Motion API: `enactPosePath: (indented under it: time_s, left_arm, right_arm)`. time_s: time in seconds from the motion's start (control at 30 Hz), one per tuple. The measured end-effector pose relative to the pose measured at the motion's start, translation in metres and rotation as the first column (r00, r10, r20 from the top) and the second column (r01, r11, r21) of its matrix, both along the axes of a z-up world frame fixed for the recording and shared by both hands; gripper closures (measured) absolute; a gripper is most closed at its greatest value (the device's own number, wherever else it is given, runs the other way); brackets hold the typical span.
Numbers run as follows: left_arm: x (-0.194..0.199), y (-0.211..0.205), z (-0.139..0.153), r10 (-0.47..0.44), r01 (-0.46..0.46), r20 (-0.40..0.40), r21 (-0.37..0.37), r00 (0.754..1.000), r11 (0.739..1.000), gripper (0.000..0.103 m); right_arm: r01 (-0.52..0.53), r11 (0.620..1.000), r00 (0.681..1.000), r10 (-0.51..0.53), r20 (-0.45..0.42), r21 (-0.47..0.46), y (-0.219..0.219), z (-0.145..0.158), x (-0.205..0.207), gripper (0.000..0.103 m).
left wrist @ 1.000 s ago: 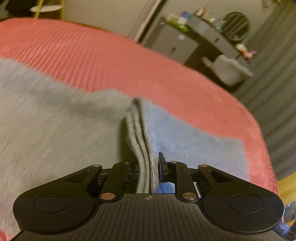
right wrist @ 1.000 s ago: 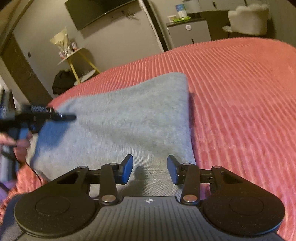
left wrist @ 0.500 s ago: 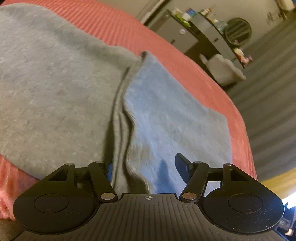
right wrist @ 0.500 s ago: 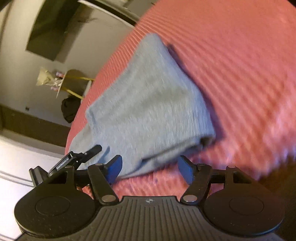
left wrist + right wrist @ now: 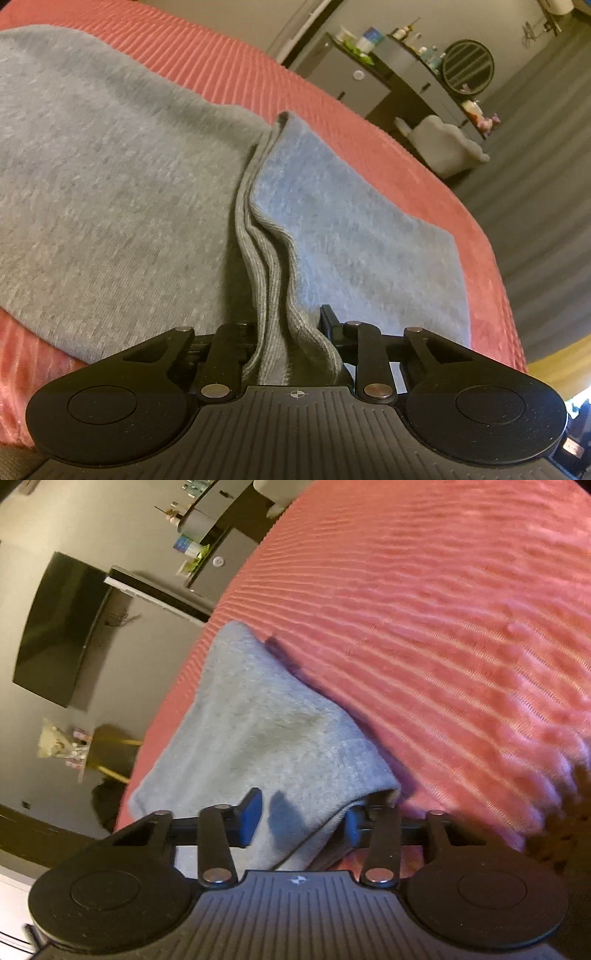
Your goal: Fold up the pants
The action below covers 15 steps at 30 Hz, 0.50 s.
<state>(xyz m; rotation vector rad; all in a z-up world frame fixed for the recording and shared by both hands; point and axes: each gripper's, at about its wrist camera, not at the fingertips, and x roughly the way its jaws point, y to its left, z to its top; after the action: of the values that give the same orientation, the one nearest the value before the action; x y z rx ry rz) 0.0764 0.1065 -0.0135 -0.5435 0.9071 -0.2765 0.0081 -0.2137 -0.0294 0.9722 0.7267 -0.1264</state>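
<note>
The bed [image 5: 332,96], w/ its ribbed pink-red cover, is filling most of both views, and the pants [image 5: 110,192], grey knit, are lying on it already folded into a compact pad. In the left wrist view they are spreading from upper left to lower right of the frame; in the right wrist view the pants [image 5: 266,738] are seen lower centre, w/ the bed [image 5: 443,627] stretching off to upper right.

What is being changed: half a sec ago both grippers were standing open near the cloth. Now the left gripper [image 5: 288,328] is being closed again on the ribbed cuff edges [image 5: 273,280] at bottom centre of its frame; the layered hems are bunched between the fingers, which look pressed against the cloth, though full closure cannot be confirmed. The right gripper [image 5: 299,821] is being brought in at the near corner of the fold, lower centre: its fingers [image 5: 251,812] are apart, one above the cloth and the other tucked beside or under the folded edge, not yet pinched.

Judged from this, a fresh two-point hold is being set up at opposite ends of the pad, prob. for one more fold or for lifting and squaring it. Task is looking late-stage. Risk: the stacked cuff layers are being held unevenly and may slip apart.
</note>
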Motion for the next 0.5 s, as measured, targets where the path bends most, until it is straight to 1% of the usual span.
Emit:
enactPosePath:
  time_s: [0.03, 0.07, 0.1, 0.13, 0.17, 0.2, 0.27, 0.33, 0.37, 0.4, 0.43, 0.47, 0.5]
  left_arm:
    - [-0.001, 0.001, 0.0, 0.01, -0.01, 0.003, 0.004, 1.0, 1.0, 0.081]
    - [0.0, -0.001, 0.001, 0.014, -0.014, 0.006, 0.003, 1.0, 1.0, 0.085]
    - [0.0, 0.0, 0.001, 0.011, -0.011, 0.006, -0.008, 1.0, 1.0, 0.085]
    - [0.0, 0.0, 0.001, 0.007, -0.007, 0.003, -0.01, 1.0, 1.0, 0.085]
    - [-0.001, -0.001, 0.002, 0.006, -0.006, 0.007, 0.008, 1.0, 1.0, 0.085]
    - [-0.003, -0.003, 0.004, 0.003, -0.003, 0.022, 0.022, 1.0, 1.0, 0.086]
    - [-0.008, -0.003, 0.011, 0.008, -0.011, 0.086, 0.039, 0.996, 0.999, 0.086]
    - [-0.013, 0.004, 0.017, 0.033, -0.036, 0.133, 0.014, 0.991, 0.999, 0.086]
    - [-0.013, 0.007, 0.017, 0.039, -0.04, 0.136, 0.005, 0.99, 0.999, 0.086]
    - [-0.012, 0.009, 0.017, 0.039, -0.041, 0.124, 0.013, 0.992, 0.999, 0.085]
    - [-0.008, 0.009, 0.014, 0.047, -0.05, 0.086, 0.037, 0.995, 0.998, 0.08]
    - [-0.004, 0.008, 0.01, 0.054, -0.057, 0.043, 0.06, 0.998, 0.997, 0.073]
    - [0.002, 0.007, 0.003, 0.054, -0.052, -0.014, 0.08, 0.998, 0.995, 0.072]
  right_arm:
    - [0.002, 0.999, 1.0, -0.002, 0.001, -0.032, 0.002, 0.003, -0.001, 0.07]
    - [0.017, 0.998, 1.0, -0.017, 0.004, -0.054, 0.001, 0.006, -0.004, 0.082]
    - [0.049, 0.995, 0.999, -0.049, 0.007, -0.087, 0.0, 0.009, -0.005, 0.087]
    - [0.08, 0.988, 0.997, -0.079, 0.014, -0.132, -0.004, 0.012, -0.009, 0.088]
    - [0.086, 0.986, 0.996, -0.083, 0.026, -0.145, -0.008, 0.012, -0.011, 0.088]
    - [0.07, 0.988, 0.998, -0.069, 0.01, -0.14, -0.01, 0.009, -0.009, 0.088]
    - [0.037, 0.986, 0.999, -0.043, -0.032, -0.164, -0.005, 0.008, -0.007, 0.088]
    - [-0.016, 0.985, 0.999, 0.009, -0.042, -0.17, 0.002, 0.016, -0.01, 0.084]
    - [-0.046, 0.986, 0.998, 0.039, -0.047, -0.159, 0.002, 0.021, -0.012, 0.082]
    - [-0.076, 0.986, 0.996, 0.07, -0.049, -0.148, 0.0, 0.026, -0.013, 0.077]
    - [-0.116, 0.983, 0.993, 0.111, -0.041, -0.145, -0.002, 0.034, -0.016, 0.074]
    - [-0.155, 0.977, 0.988, 0.152, -0.032, -0.149, -0.001, 0.041, -0.019, 0.067]
    - [-0.191, 0.968, 0.982, 0.19, -0.016, -0.163, 0.0, 0.05, -0.021, 0.062]
